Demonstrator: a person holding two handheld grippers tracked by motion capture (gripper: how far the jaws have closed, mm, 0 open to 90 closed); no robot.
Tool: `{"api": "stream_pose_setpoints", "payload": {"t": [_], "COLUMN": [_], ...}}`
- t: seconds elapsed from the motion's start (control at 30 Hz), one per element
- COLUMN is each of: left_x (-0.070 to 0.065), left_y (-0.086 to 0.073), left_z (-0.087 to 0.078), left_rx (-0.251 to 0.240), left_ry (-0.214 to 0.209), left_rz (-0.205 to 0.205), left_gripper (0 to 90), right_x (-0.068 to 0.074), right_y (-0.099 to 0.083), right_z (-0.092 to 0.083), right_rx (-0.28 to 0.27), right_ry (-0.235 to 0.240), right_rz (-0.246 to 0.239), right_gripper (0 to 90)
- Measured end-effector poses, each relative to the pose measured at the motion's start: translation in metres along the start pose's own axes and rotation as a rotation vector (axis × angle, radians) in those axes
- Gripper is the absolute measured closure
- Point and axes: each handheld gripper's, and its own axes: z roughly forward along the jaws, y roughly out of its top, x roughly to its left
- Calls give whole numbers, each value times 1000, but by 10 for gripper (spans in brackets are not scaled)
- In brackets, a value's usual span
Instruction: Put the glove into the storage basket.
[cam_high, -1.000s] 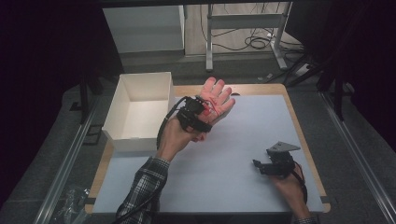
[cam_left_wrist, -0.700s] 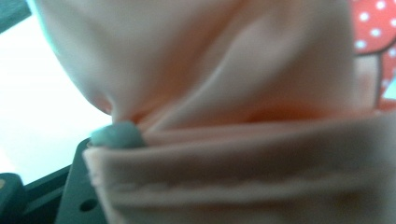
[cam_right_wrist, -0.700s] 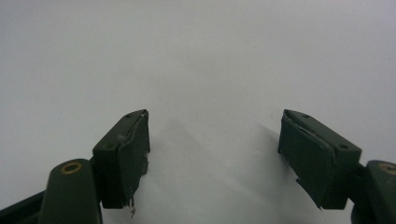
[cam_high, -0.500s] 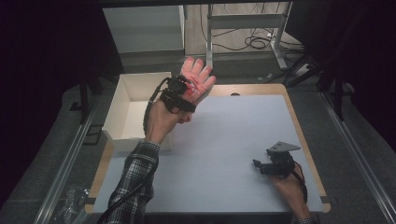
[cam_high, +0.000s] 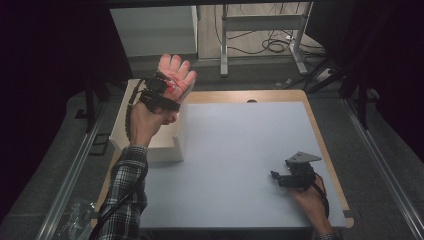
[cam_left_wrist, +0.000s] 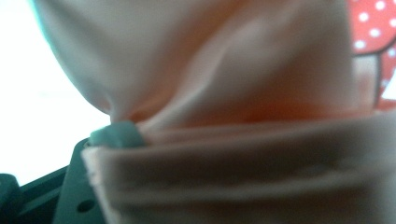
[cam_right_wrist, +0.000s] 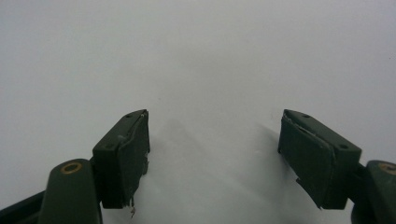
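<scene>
In the high view we saw the left gripper (cam_high: 167, 90) lifted above the white box (cam_high: 150, 145) at the table's left edge, its jaws clamped on one pink glove (cam_high: 175, 72) whose fingers fanned upward. The jaws had just been easing open a touch, yet the cloth sat pinched between them. We counted one box, one glove and two grippers. The right gripper (cam_high: 280, 177) rested low on the pale blue mat (cam_high: 240, 150) near the table's right front corner, well apart from the glove, with nothing in it.

In the left gripper view, folds of the pink glove (cam_left_wrist: 224, 93) were bunched over the jaws, and a grey pad (cam_left_wrist: 116, 135) pressed into the cloth. A red patch with white dots (cam_left_wrist: 373, 23) showed at the upper right; it was probably part of the glove's print, though the blur left us unsure.

In the right gripper view, the right gripper (cam_right_wrist: 215, 140) had its two jaws wide apart over the bare mat (cam_right_wrist: 210, 56), holding nothing.
</scene>
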Motion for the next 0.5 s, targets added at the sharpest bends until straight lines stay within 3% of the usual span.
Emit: {"api": "stream_pose_setpoints", "payload": {"t": [0.2,0.5], "left_x": [23,42], "left_y": [-12,-29], "left_z": [11,47], "left_rx": [10,33], "left_ry": [39,69], "left_rz": [-57,-134], "left_gripper": [373,368], "right_x": [0,0], "right_y": [0,0], "right_z": [0,0], "right_rx": [0,0], "right_ry": [2,1], "right_rz": [5,4], "right_gripper": [251,251]}}
